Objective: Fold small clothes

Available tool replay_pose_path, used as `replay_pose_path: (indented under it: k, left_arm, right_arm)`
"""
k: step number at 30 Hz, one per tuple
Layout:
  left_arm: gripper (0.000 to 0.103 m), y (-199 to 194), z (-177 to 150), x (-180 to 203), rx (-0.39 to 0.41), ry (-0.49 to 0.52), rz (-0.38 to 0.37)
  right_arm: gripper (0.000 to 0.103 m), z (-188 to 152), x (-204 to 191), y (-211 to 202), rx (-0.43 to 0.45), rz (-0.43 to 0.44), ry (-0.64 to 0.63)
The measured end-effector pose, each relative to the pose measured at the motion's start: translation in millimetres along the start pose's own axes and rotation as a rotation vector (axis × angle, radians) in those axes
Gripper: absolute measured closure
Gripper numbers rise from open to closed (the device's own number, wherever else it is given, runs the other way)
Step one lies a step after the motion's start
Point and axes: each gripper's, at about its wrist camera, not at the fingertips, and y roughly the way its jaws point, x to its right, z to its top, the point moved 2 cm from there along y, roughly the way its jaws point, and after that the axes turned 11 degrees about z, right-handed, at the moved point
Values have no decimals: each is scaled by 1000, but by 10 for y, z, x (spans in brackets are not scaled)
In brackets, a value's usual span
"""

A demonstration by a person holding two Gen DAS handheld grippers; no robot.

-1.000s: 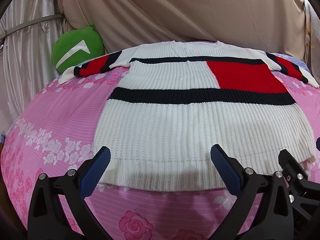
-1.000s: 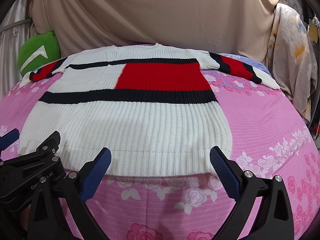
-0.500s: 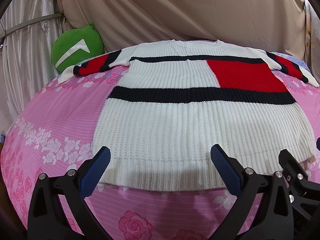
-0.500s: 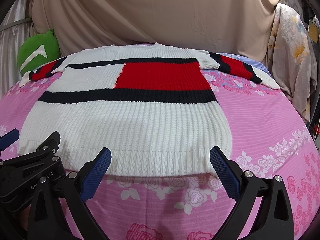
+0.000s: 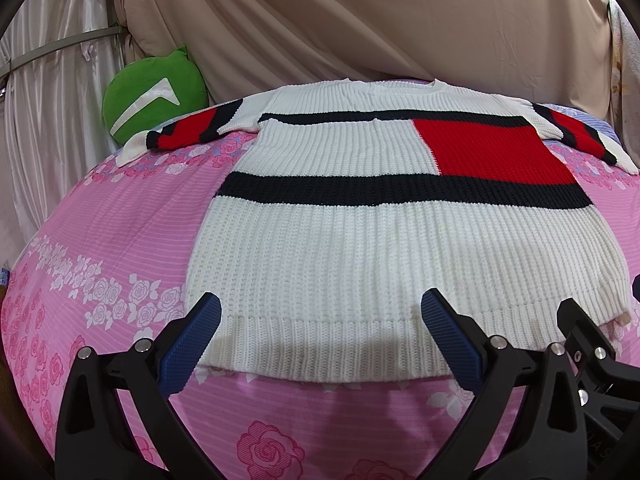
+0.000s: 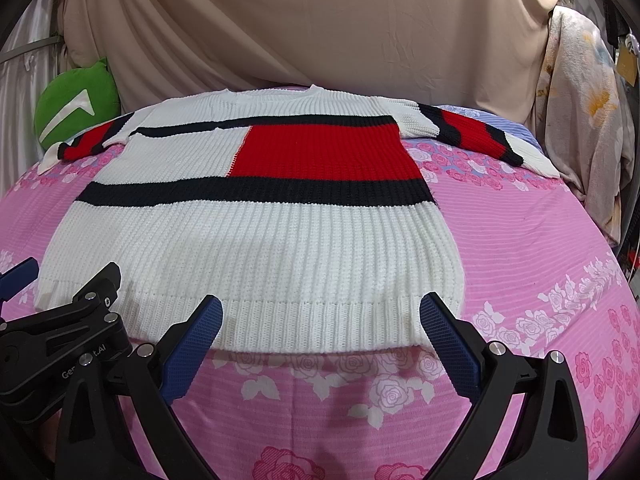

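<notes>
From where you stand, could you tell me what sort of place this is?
Probably a bedroom: the sweater lies on a pink rose-print bedsheet, with a green cushion and draped beige cloth behind.

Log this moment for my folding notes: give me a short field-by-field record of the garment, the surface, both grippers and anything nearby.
garment: sweater, white knit with black bands and a red block, spread flat, sleeves out to each side, not yet folded
surface: pink flowered bedsheet
left gripper: jaws open, at the hem, holding nothing
right gripper: jaws open, at the hem, holding nothing
nearby: green cushion beyond the sweater's left sleeve; beige curtain behind
fold progress: none visible
</notes>
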Motion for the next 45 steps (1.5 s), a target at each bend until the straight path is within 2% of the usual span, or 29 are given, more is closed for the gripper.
replay_pose_path:
  k: [26, 31, 34, 37, 40, 45]
  left_arm:
    - [5, -7, -2, 1, 1, -2, -2]
    - [5, -7, -28, -8, 5, -19, -66]
    - [5, -82, -31, 17, 36, -7, -44]
    - [5, -219, -25, 12, 90, 1, -32]
    - [5, -294, 69, 19, 100, 3, -68]
    - [5, -254, 432, 100, 80, 29, -39]
  right_arm:
    - [5, -9, 5, 3, 0, 0, 2]
    - [5, -24, 84, -57, 32, 36, 38]
    - [5, -15, 132, -74, 41, 65, 67]
    - [5, 24, 177, -169, 91, 82, 70]
    - [5, 126, 258, -218, 107, 57, 31]
    - [5, 327, 597, -200, 116, 32, 79]
